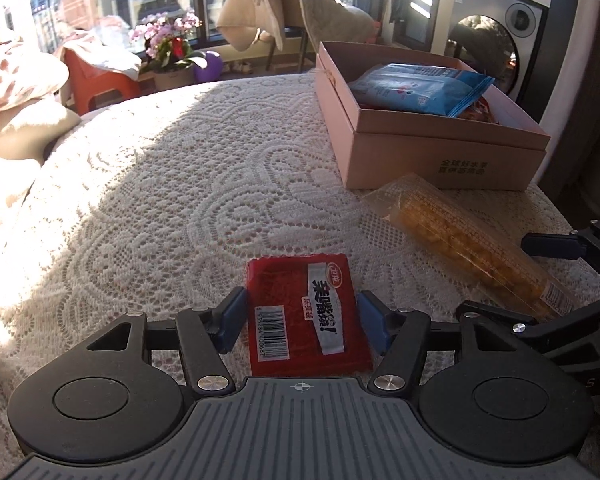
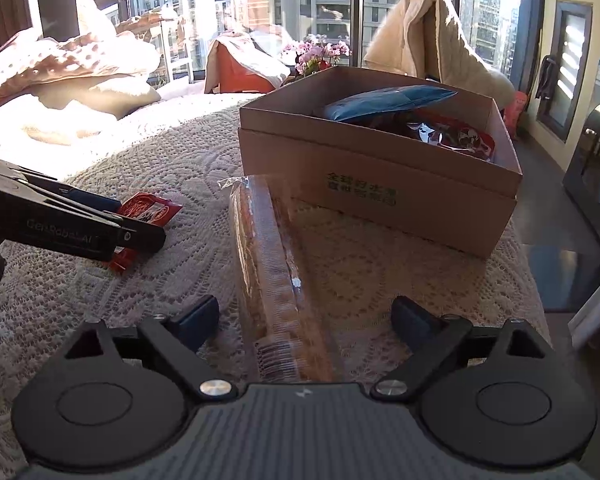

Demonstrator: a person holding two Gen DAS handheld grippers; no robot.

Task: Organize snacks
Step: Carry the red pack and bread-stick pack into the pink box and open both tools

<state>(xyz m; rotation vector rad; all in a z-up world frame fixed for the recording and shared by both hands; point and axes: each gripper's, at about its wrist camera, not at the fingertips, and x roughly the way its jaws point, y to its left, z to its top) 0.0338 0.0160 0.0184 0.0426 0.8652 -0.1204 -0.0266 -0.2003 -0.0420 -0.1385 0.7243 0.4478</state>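
Left gripper [image 1: 300,320] is straddling, jaws open, the flat red plastic snack packet [image 1: 304,312]; probably light and slippery, so pinching the side edges. Right gripper [image 2: 304,320] is gaping over the long clear biscuit sleeve [image 2: 276,280].

The left gripper [image 1: 302,322] points down at a slant, its 2 blue-padded fingers [image 1: 231,322] spread apart with a narrow gap showing on each side of what lies between them. The right gripper [image 2: 306,326] tilts down likewise, its 2 fingers [image 2: 198,320] spread wide and touching nothing.
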